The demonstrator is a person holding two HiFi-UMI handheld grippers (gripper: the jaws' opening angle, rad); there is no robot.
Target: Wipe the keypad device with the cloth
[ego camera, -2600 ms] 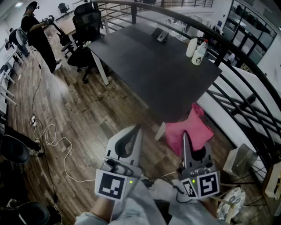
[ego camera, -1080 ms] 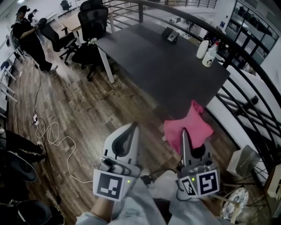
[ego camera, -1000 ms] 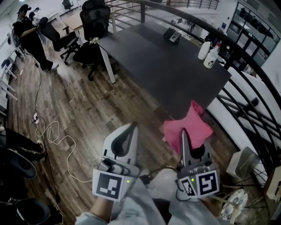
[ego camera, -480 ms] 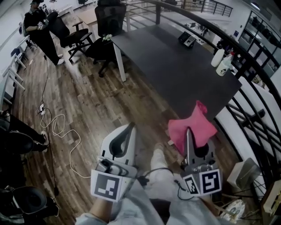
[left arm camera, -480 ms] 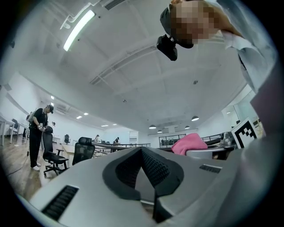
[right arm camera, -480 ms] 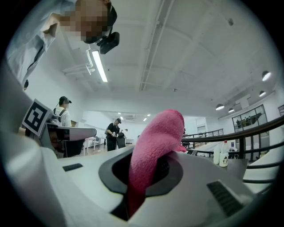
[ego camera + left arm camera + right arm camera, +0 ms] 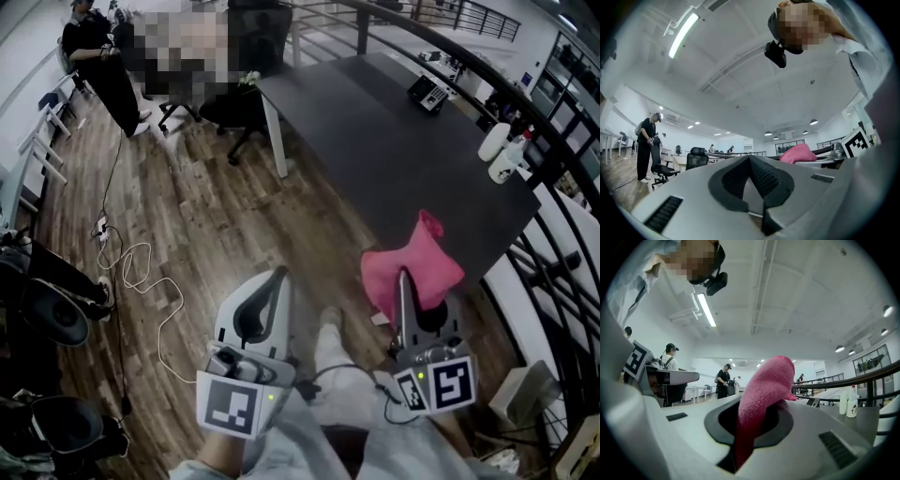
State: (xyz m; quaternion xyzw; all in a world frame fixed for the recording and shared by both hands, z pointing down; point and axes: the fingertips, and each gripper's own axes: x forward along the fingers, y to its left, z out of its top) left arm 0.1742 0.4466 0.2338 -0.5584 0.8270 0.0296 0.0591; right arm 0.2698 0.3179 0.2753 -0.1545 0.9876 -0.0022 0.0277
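The keypad device [image 7: 427, 93] is a dark desk phone with pale keys, lying at the far side of the dark grey table [image 7: 412, 169]; it shows small in the right gripper view [image 7: 813, 402] too. My right gripper [image 7: 403, 277] is shut on a pink cloth [image 7: 411, 269], which bunches up out of the jaws [image 7: 765, 391] near the table's front edge. My left gripper [image 7: 278, 277] is shut with nothing in it, held over the wooden floor left of the right one. From the left gripper view [image 7: 749, 161] the cloth [image 7: 799, 153] shows at the right.
Two white bottles [image 7: 502, 155] stand at the table's right end by a black railing [image 7: 553, 272]. Black office chairs [image 7: 248, 84] stand at the table's far left. A person in black [image 7: 103, 70] stands far left. A white cable [image 7: 141, 281] lies on the floor.
The whole view has shifted: the table and phone have slid right and nearer as I moved along. Both grippers hold the same pose, the right one keeping the cloth.
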